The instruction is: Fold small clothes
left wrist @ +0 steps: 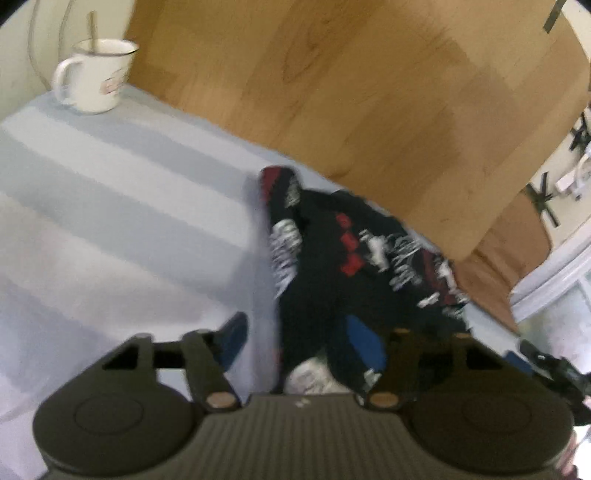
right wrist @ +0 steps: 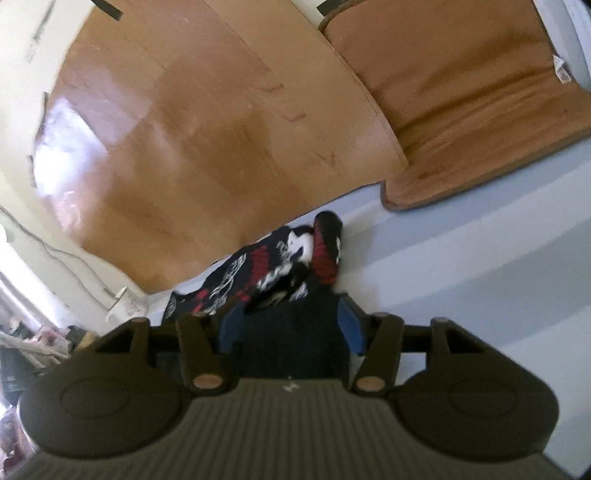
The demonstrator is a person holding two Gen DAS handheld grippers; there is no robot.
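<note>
One white mug (left wrist: pixel 96 75) holds a spoon (left wrist: pixel 92 31); both grippers' fingers (left wrist: pixel 232 338) (right wrist: pixel 349 325) spread over black garment (left wrist: pixel 332 258).

Garment (left wrist: pixel 332 258) bunched at the back edge of a cloth-covered surface (left wrist: pixel 110 221), against a wooden board (left wrist: pixel 332 92).
A mug (left wrist: pixel 96 75) with a spoon (left wrist: pixel 92 31) in it stands far left on the cloth; a cushion (right wrist: pixel 461 103) lies right of the board.

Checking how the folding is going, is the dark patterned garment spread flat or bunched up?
Bunched up. The dark patterned garment lies crumpled in overlapping folds against the wooden headboard; neither view shows it smoothed flat.
</note>
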